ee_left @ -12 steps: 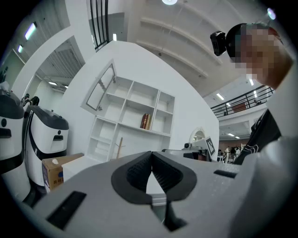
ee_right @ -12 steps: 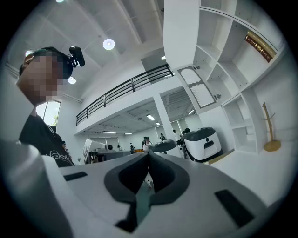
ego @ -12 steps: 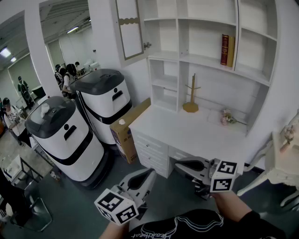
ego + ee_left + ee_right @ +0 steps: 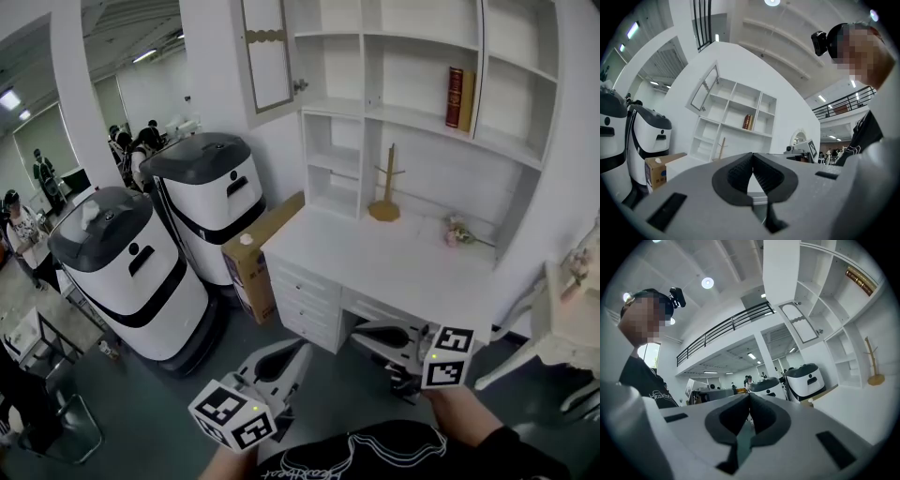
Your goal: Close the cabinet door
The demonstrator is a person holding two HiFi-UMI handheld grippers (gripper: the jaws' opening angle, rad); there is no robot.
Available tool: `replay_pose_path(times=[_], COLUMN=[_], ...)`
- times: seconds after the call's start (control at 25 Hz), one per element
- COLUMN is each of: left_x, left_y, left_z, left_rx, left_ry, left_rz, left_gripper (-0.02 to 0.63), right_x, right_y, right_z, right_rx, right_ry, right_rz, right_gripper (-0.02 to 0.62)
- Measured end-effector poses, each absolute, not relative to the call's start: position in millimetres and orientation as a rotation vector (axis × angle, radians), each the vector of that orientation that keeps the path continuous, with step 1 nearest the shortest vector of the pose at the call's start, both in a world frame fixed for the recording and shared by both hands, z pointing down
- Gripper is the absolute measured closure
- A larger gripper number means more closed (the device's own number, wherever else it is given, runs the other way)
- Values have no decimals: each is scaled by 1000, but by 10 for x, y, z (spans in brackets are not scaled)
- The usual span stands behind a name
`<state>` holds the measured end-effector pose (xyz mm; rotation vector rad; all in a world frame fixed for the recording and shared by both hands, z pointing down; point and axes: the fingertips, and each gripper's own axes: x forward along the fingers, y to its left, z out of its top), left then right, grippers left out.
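Note:
The white cabinet door [image 4: 267,56] with a glass panel stands swung open at the top left of the shelf unit [image 4: 412,84], its knob toward the shelves. It also shows as the door [image 4: 704,89] in the left gripper view and the door [image 4: 801,323] in the right gripper view. My left gripper [image 4: 302,351] is low in the head view, well below and in front of the desk, jaws shut and empty. My right gripper [image 4: 358,330] is beside it, pointing left, also shut on nothing. Both are far from the door.
A white desk [image 4: 394,262] with drawers stands under the shelves, with a wooden stand [image 4: 384,202], flowers [image 4: 457,232] and books [image 4: 457,98]. Two white-and-black machines [image 4: 127,272] [image 4: 216,202] and a cardboard box [image 4: 258,253] stand left. A side table [image 4: 572,319] is right. People stand far left.
The head view has shifted slightly; both grippers stay shut and in about the same place, and the door is still open.

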<state>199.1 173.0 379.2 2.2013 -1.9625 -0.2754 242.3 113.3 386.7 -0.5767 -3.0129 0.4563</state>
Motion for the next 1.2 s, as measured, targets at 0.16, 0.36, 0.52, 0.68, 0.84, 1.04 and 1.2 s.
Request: replay_pose_path(times=[0.16, 0.36, 0.52, 0.68, 0.84, 1.04, 1.2], left_x=[1906, 1691, 1416, 1087, 593, -165, -767], left_y=[1814, 1932, 1903, 1710, 1465, 1016, 632], left_z=[3893, 4013, 4074, 4160, 4329, 4370, 4301], left_rx=[2166, 2105, 2054, 2028, 1982, 1965, 1938], left_ry=[-1958, -1989, -2006, -2013, -2007, -1998, -2017], left_rz=[-282, -287, -326, -327, -318, -338, -358], left_gripper=[601, 601, 601, 601, 601, 601, 601], right_x=[2355, 2109, 1860, 1495, 965, 176, -345], right_y=[1177, 1212, 1184, 990, 714, 234, -189], right_z=[3981, 4066, 4116, 4168, 4306, 4353, 4234], right_rx=[-571, -598, -633, -663, -680, -689, -701], right_ry=[-2991, -2977, -2950, -2934, -2906, -2903, -2926], right_rz=[494, 526, 539, 548, 574, 605, 606], right_gripper=[589, 589, 589, 589, 589, 589, 589])
